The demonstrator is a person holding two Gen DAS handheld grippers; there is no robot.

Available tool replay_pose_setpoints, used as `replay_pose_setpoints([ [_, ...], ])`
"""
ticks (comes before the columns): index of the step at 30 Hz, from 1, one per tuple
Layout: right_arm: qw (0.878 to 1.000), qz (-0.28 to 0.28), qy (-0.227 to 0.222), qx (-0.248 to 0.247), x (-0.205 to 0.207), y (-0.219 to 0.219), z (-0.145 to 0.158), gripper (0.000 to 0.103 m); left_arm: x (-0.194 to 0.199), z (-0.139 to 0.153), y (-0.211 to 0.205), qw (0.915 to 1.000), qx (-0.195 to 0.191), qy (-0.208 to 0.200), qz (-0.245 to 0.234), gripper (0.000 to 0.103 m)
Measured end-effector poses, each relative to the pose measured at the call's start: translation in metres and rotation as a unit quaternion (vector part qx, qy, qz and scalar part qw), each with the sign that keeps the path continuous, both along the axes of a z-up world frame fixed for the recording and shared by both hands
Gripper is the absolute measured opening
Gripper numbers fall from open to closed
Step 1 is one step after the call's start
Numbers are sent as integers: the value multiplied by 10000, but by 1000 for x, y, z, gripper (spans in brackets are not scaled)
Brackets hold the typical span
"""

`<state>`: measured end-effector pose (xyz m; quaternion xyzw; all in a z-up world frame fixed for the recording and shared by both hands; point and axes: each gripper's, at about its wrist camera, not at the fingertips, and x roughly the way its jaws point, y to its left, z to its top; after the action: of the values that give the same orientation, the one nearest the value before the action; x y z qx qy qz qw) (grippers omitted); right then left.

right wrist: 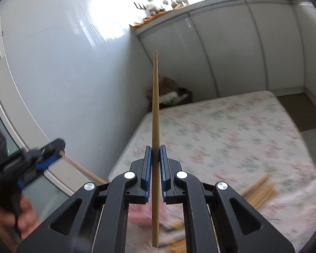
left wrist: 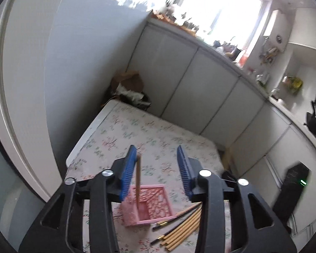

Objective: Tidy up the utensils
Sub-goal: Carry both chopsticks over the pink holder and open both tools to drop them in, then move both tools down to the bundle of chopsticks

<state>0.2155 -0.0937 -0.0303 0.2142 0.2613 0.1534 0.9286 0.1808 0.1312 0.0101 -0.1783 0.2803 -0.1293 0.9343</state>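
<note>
right tongs (right wrist: 155, 164) clamped on upright chopstick (right wrist: 155, 105); left tongs (left wrist: 155, 168) spread wide; pink basket (left wrist: 151, 204) at 6 o'clock, nearer left.

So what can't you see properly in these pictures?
- Loose chopsticks: left wrist view, far ends hidden behind the left gripper; blurred in the right view.
- Pink basket: its near side is hidden by that gripper's fingers; a pink smear in the right view.
- Items on the windowsill: too small and glare-washed.
- The right gripper clamps one chopstick, hiding its middle.
</note>
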Motion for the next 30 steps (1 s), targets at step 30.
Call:
replay_pose_setpoints([
  [30,9952,317,-292,-883,-14,45,-38,42,-14,30,-2,9981,-463,-239,-316,60],
])
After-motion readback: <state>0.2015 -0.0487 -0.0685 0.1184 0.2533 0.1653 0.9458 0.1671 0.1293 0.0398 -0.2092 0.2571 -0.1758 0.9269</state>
